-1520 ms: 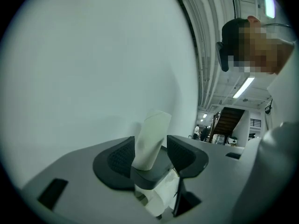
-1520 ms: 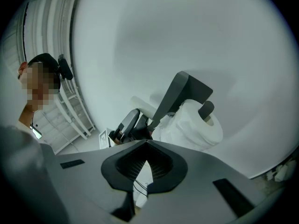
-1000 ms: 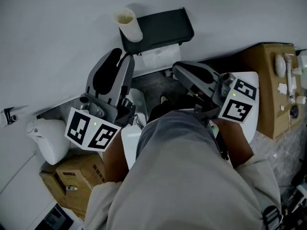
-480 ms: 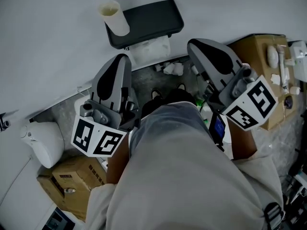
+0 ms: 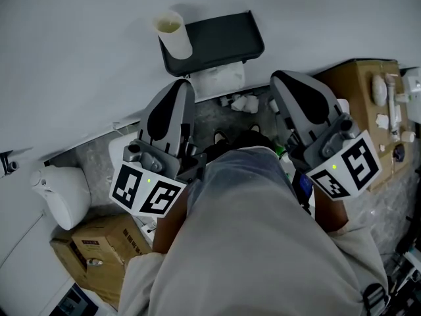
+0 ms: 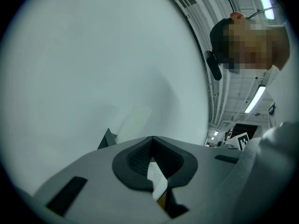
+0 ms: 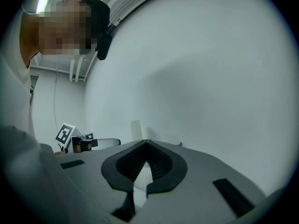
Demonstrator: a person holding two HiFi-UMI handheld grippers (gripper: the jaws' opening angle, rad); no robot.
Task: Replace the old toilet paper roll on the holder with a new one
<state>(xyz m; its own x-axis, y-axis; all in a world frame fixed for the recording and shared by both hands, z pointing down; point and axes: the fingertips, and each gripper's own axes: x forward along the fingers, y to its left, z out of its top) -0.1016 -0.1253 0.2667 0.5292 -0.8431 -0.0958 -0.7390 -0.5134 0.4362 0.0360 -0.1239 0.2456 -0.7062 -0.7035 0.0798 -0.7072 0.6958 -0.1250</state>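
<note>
A black holder (image 5: 220, 39) with a flat top is fixed to the white wall. White toilet paper (image 5: 220, 79) shows under its lower edge. A cream tube (image 5: 174, 34), like a bare core, stands upright on the holder's left end. My left gripper (image 5: 182, 89) sits just below the holder's left part, jaws shut with nothing in them. My right gripper (image 5: 284, 83) is to the right of the paper, also shut and holding nothing. Both point level at the wall. The left gripper view shows shut pads (image 6: 140, 160) before the pale tube (image 6: 133, 122); the right gripper view shows the same tube (image 7: 135, 129).
Crumpled paper (image 5: 245, 102) lies on the speckled floor under the holder. A white rounded fixture (image 5: 62, 193) and a cardboard box (image 5: 99, 242) are at lower left. Another cardboard box (image 5: 358, 87) with small items stands at right. The person's grey-clad lap fills the bottom.
The left jaws have closed. The right gripper has risen and rolled from lying across the lap to standing beside the holder. The head view has shifted a little.
</note>
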